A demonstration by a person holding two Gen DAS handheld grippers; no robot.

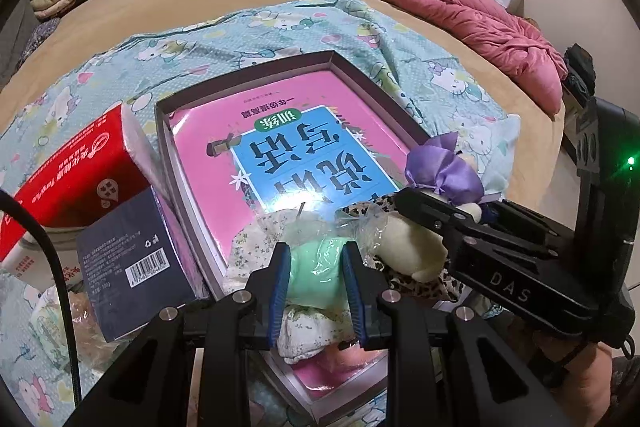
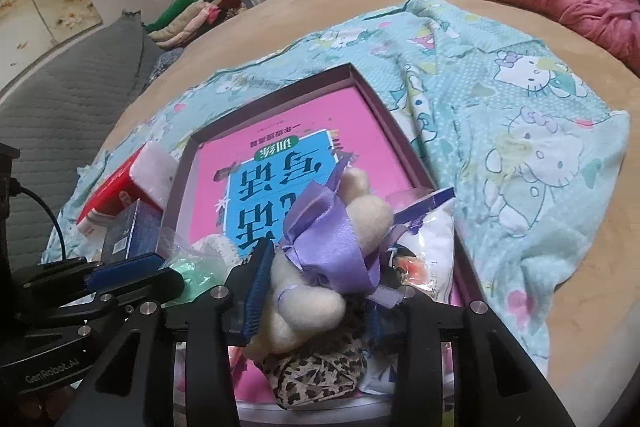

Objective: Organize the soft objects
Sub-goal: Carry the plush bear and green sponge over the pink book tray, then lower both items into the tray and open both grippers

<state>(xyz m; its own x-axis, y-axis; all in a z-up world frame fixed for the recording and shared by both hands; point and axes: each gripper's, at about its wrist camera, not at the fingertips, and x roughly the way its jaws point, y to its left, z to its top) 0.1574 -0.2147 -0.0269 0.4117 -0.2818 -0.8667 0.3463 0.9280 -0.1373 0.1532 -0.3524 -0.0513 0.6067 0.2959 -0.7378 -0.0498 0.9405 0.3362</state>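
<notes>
Left tool (image 1: 314, 281): nearest your left camera; its blue pads pinch a pale green soft bundle (image 1: 316, 263) wrapped in clear film, held just above the near end of the box.
Right tool (image 2: 316, 291): you have a cream felt toy (image 2: 304, 291) with a purple satin bow (image 2: 328, 239) between the fingers. The left pad (image 2: 256, 291) lies against the toy; the right pad is hidden behind the bow, so whether it presses I cannot tell. No earlier frame is given here to compare.
Box (image 1: 168, 155): shallow purple tray on the bed, a pink book (image 1: 304, 131) lying flat in its bottom.
Done so far: by my reading, several soft pieces already sit at the 6 o'clock end of the box: a floral pouch (image 1: 308, 335), a leopard-print pouch (image 2: 316, 375) and a white printed packet (image 2: 428, 251) against the right wall.
Left to do: the two held items look not yet set down. Hard boxes, a red carton (image 1: 80, 171) and a dark blue carton (image 1: 132, 263), stand outside the left wall at 9 o'clock; whether they belong to the job I cannot say.
Edges: box walls are low; the two tools are close together at the near end, so mind a knock there.
Open room: the box's far half, toward 12 o'clock, is bare book cover. The cat-print sheet (image 2: 520, 115) at 2 o'clock is free of things.
</notes>
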